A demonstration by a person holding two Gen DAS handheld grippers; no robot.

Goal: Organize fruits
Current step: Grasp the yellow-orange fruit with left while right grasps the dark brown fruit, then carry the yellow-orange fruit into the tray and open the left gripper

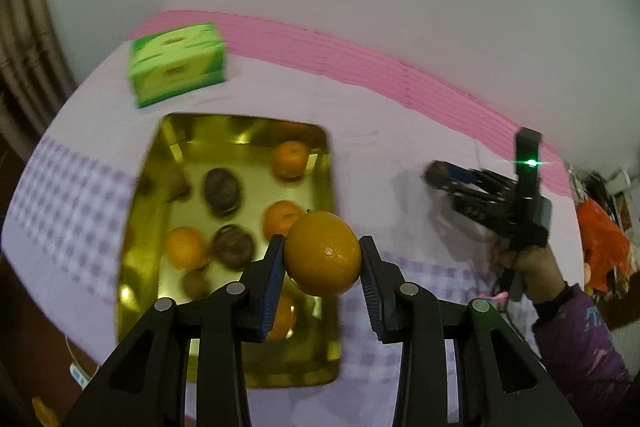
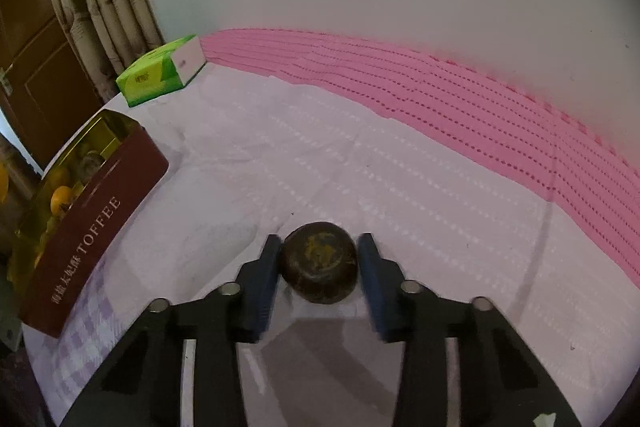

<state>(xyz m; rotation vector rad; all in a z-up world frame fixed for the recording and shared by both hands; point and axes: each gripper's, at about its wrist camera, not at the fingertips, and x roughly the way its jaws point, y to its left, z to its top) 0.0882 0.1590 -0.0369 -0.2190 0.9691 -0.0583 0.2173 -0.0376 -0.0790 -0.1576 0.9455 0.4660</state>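
An orange (image 1: 323,253), clamped by the left gripper (image 1: 322,259) at lower centre, is held over the gold tin (image 1: 140,227) for sorting; a brown fruit (image 2: 319,262) is clasped by the right gripper (image 2: 319,269) on the cloth.

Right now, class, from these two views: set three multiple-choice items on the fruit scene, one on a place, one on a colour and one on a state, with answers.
1. Relative to the tin, where is the green box?
A. Inside it
B. Beyond it, on the cloth
C. Stacked on it

2. What colour is the tin's inside?
A. Gold
B. Blue
C. White

3. The left hand-held gripper is:
A. Open and empty
B. Shut on an orange
C. Shut on a dark fruit

Answers:
1. B, the box stands apart, past the tin's far rim.
2. A, its walls and floor shine gold.
3. B, both pads press the orange.
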